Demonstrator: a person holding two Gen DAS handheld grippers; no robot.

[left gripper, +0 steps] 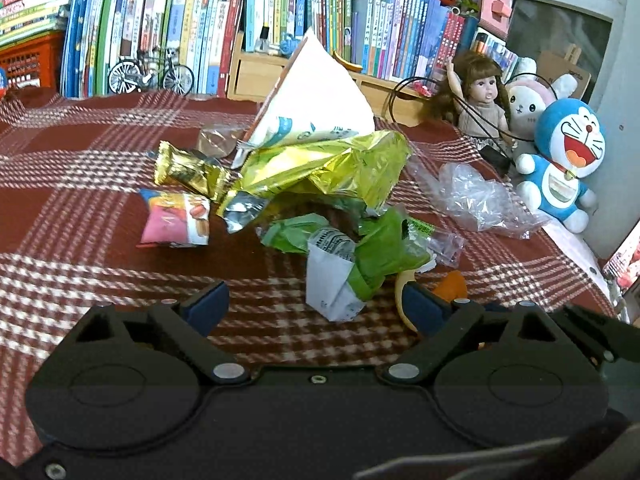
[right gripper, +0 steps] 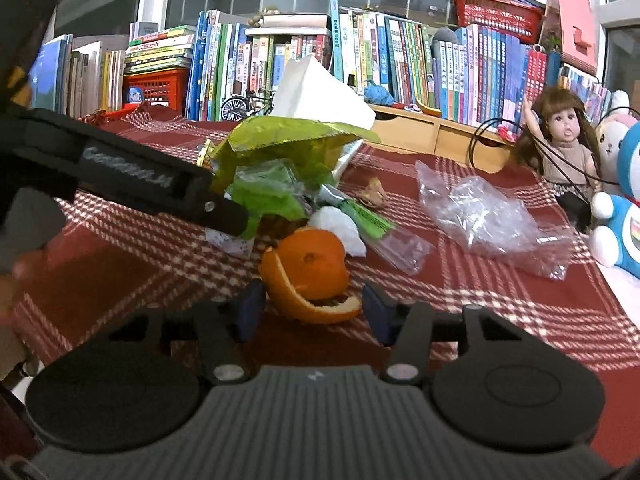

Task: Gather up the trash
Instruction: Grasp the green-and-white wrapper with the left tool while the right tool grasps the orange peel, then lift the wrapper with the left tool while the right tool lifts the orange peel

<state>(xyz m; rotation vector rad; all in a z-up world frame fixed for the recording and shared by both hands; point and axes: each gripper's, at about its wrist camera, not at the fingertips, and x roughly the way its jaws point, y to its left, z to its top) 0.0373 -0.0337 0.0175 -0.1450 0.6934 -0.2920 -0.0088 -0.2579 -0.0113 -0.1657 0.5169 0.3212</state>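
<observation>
A pile of trash lies on the red plaid tablecloth [left gripper: 80,216]: a yellow-green foil bag [left gripper: 320,172], a gold wrapper [left gripper: 188,172], a pink snack packet [left gripper: 176,220], a white paper bag [left gripper: 316,92] and crumpled clear plastic [left gripper: 480,196]. My left gripper [left gripper: 316,306] is open, and a green-and-white wrapper [left gripper: 340,276] lies between its fingertips. My right gripper [right gripper: 314,310] is open too, with an orange peel [right gripper: 312,276] sitting between its fingers, apart from both pads. In the right wrist view, one black finger [right gripper: 224,216] of the left gripper reaches into the green wrapper [right gripper: 272,200].
A doll [left gripper: 480,100], a white bunny plush [left gripper: 528,104] and a blue cat plush [left gripper: 564,160] sit at the right by the wall. Rows of books [left gripper: 200,32], a model bicycle [left gripper: 150,74] and wooden drawers [right gripper: 440,136] line the back. The table's edge [left gripper: 592,264] runs along the right.
</observation>
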